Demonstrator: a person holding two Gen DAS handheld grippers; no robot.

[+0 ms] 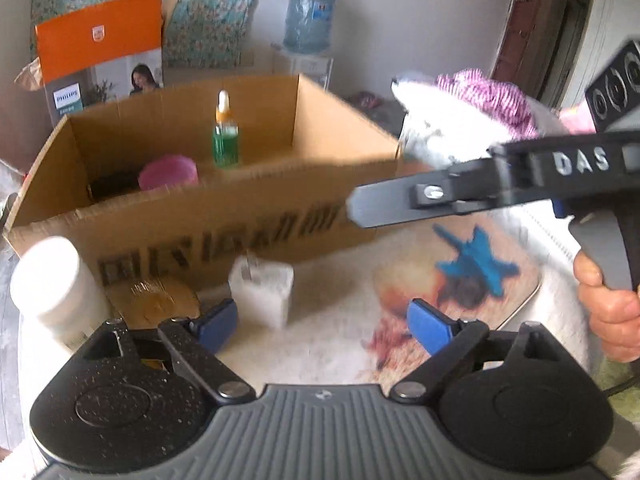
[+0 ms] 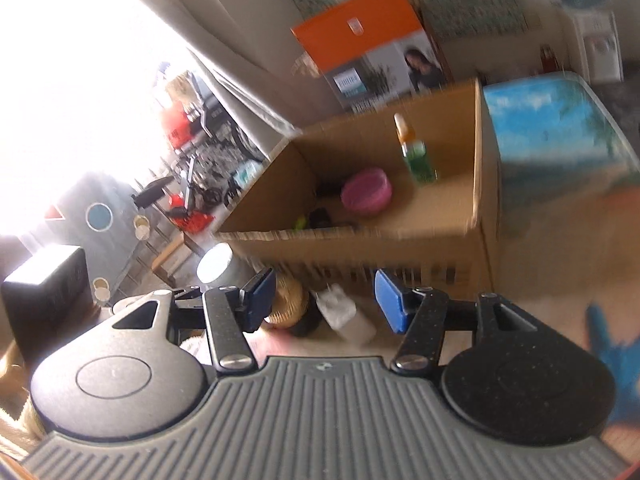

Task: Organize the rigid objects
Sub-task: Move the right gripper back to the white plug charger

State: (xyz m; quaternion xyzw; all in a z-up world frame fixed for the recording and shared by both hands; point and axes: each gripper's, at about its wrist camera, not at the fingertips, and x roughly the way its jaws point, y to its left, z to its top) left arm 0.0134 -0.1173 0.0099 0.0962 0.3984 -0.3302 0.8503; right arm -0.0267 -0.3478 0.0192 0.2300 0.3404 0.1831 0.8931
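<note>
An open cardboard box (image 1: 240, 216) holds a green dropper bottle (image 1: 225, 136), a pink round container (image 1: 168, 172) and a dark item. In front of it stand a white bottle (image 1: 52, 280), a gold round object (image 1: 160, 300) and a white charger plug (image 1: 262, 288). My left gripper (image 1: 322, 326) is open and empty, just short of the plug. The right gripper (image 1: 354, 210) reaches in from the right, over the box's front wall. In the right wrist view the right gripper (image 2: 326, 300) is open and empty, with the gold object (image 2: 290, 300) and the plug (image 2: 340, 312) beyond its pads.
An orange and grey carton (image 1: 100, 56) stands behind the box. A picture mat (image 1: 460, 276) lies to the right on the white cover. White and purple cloth (image 1: 460, 112) is piled at the right. A hand (image 1: 608, 312) holds the right gripper's handle.
</note>
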